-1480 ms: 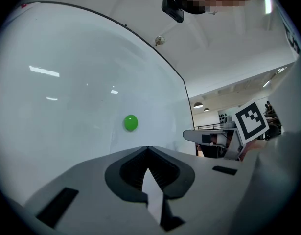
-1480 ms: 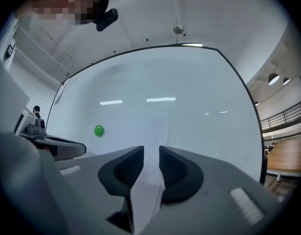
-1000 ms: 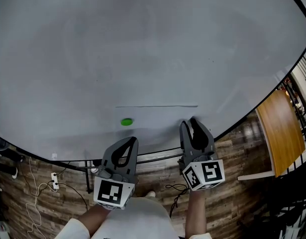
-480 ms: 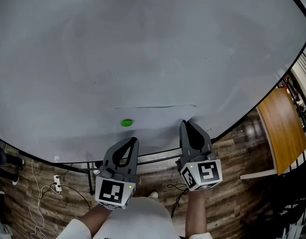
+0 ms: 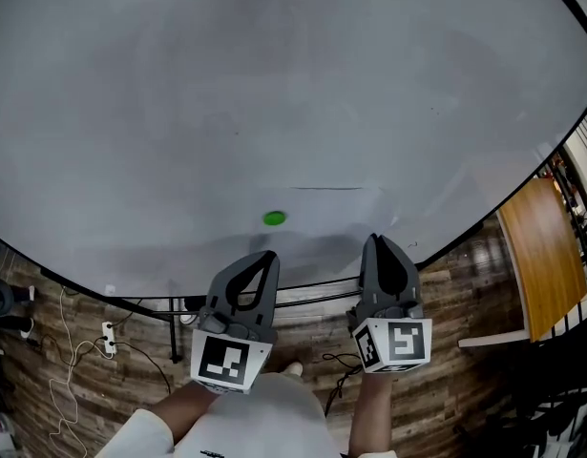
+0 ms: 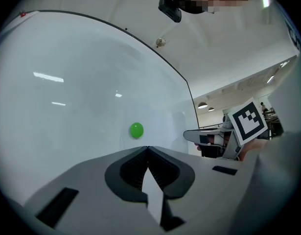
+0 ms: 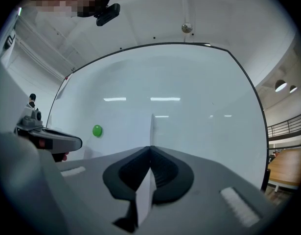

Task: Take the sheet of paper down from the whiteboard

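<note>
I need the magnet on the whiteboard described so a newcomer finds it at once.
The whiteboard fills most of the head view. Near its lower edge, just above the left hand-held gripper, sits a small round green magnet. It is the only coloured spot there; the sheet of paper to its right is white like the board.

Wooden table right; cables, power strip on plank floor.
</note>
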A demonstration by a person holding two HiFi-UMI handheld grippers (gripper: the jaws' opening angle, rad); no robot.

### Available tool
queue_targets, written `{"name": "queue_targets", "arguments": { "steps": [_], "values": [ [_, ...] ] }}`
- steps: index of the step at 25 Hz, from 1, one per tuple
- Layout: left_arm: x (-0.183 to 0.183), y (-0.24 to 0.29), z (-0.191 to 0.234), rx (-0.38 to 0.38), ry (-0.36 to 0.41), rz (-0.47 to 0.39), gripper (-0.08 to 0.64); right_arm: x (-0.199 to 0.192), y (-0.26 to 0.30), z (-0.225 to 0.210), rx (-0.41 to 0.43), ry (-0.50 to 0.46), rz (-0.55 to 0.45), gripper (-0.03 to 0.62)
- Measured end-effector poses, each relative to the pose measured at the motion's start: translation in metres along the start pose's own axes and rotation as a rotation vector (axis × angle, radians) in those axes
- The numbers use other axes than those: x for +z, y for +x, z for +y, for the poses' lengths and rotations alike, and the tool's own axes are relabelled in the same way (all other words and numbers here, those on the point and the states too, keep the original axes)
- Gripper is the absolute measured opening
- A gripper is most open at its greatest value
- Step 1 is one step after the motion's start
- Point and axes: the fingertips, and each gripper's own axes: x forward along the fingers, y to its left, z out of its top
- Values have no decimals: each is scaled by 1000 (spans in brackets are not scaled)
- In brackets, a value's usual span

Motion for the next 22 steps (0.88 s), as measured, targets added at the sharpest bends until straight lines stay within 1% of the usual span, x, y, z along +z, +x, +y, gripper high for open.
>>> {"name": "queue_targets", "arguments": {
  "steps": [5, 8, 11, 15, 17, 19, 22],
  "values": [
    [7, 1, -1, -8, -2, -9, 11, 5, -8, 7, 0, 10, -7, 11],
    [13, 4, -1, -2, 13, -18, 76, 7, -11, 9, -3, 11, -11, 11],
    [16, 8, 0, 17, 59, -17, 100, 7, -13, 12, -3, 14, -13, 11],
    [22, 16, 0, 71, 173, -25, 102, 7, -13, 11, 5, 15, -14, 11],
    [24, 18, -1, 92, 210, -40, 101, 7, -14, 11, 9, 14, -14, 11],
    [27, 20, 1, 110, 227, -55, 102, 7, -13, 12, 14, 13, -15, 11],
    [29, 26, 6, 137, 225, -49, 102, 6, -11, 12, 24, 17, -16, 11]
  ]
}}
